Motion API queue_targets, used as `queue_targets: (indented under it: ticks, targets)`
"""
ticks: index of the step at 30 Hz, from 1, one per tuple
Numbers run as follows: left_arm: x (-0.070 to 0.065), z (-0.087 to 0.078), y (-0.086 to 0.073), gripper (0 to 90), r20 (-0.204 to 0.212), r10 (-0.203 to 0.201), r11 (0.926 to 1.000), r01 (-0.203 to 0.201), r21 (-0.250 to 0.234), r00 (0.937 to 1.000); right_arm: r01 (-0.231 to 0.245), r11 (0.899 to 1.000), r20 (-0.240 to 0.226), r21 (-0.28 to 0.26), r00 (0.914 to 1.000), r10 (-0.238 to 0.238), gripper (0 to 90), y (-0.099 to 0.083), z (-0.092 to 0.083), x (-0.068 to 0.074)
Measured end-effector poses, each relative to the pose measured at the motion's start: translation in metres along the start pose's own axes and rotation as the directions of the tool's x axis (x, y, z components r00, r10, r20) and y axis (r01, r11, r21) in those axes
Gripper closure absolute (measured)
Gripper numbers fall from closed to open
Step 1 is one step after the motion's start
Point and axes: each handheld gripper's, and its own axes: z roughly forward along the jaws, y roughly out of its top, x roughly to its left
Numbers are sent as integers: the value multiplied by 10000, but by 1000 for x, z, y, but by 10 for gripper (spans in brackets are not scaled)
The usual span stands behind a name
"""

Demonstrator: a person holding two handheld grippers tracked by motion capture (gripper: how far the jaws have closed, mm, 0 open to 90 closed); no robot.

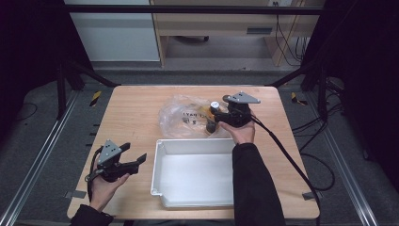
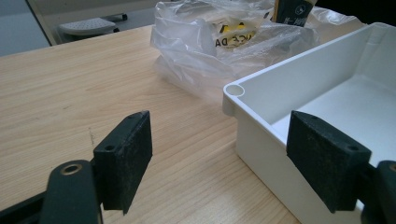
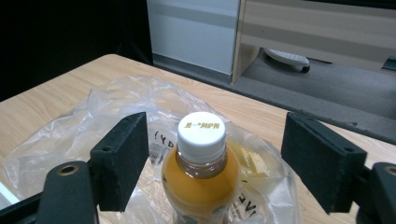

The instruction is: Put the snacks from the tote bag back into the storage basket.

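An orange-juice bottle (image 3: 201, 175) with a white cap (image 1: 214, 104) stands upright against a crumpled clear plastic bag (image 1: 186, 115) in the middle of the table. My right gripper (image 3: 212, 163) is open, its jaws on either side of the bottle's neck with gaps on both sides; in the high view the right gripper (image 1: 221, 117) sits just right of the bottle. My left gripper (image 1: 136, 155) is open and empty at the table's front left, pointing toward the white tray (image 1: 160, 155). In the left gripper view the open left gripper (image 2: 219, 161) frames the tray's corner (image 2: 233, 91).
The white tray (image 2: 299, 60) lies at the front centre of the wooden table (image 1: 131, 103), right behind the bag (image 2: 205, 46). Bare wood lies left of the bag. Beyond the far edge are cabinets and dark frame posts (image 1: 63, 80).
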Motion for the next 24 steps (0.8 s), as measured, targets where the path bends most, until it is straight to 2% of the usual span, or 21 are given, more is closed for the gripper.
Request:
queue_targets:
  ticks: [5,9,24]
  targets:
    - [1,0,0,221,-4,7,10000,-7,35,10000,-39,9999,-55,163,10000,40,250,-6,10,2]
    - [1,0,0,222,-3,-11,10000,11,29,10000,-131,9997,-62,190,9999,132,303,-10,17,2]
    - [1,0,-1,224,-14,2,10000,-2,51,10000,-298,9995,-316,125,9990,301,443,-15,26,3]
